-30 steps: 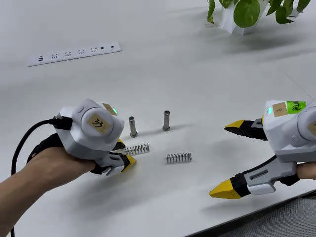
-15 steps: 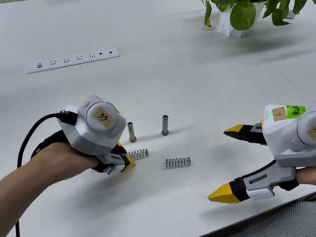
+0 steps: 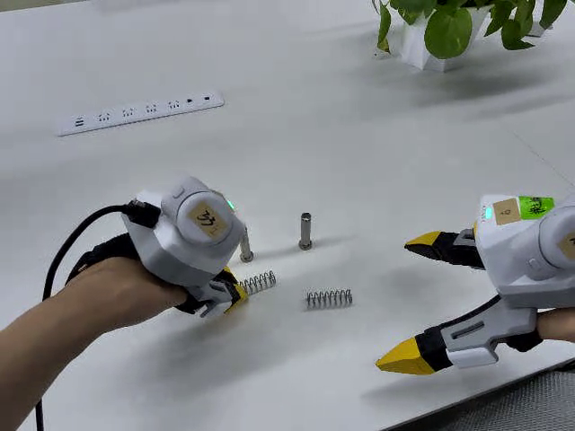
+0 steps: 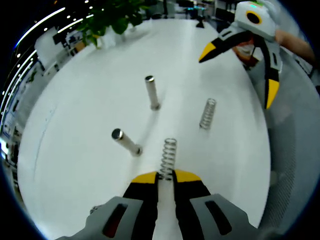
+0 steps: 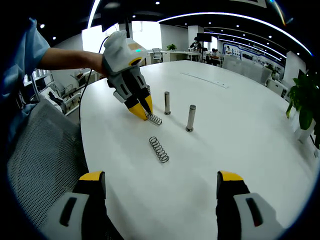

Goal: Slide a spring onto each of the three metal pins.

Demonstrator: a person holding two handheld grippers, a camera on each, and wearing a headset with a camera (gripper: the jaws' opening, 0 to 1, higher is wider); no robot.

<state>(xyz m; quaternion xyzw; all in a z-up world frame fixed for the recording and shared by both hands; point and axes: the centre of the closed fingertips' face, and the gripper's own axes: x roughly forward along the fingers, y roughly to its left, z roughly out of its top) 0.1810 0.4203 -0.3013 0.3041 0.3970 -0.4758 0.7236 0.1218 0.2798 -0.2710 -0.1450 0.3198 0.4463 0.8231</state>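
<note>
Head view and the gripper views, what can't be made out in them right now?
Head view: near pin, mostly hidden behind the body of the left gripper.
Left gripper view: near end of the held spring, hidden between the shut jaws.
Head view: plant, cut off by the top edge.
Head view: markings on the power strip, too small to read.

The left pin (image 3: 245,244) and right pin (image 3: 305,231) stand side by side on the table (image 3: 359,135). A loose spring (image 3: 329,298) lies just in front of the right pin; the other spring (image 3: 258,284) sits in the left gripper (image 3: 232,294), beside the left pin.
</note>
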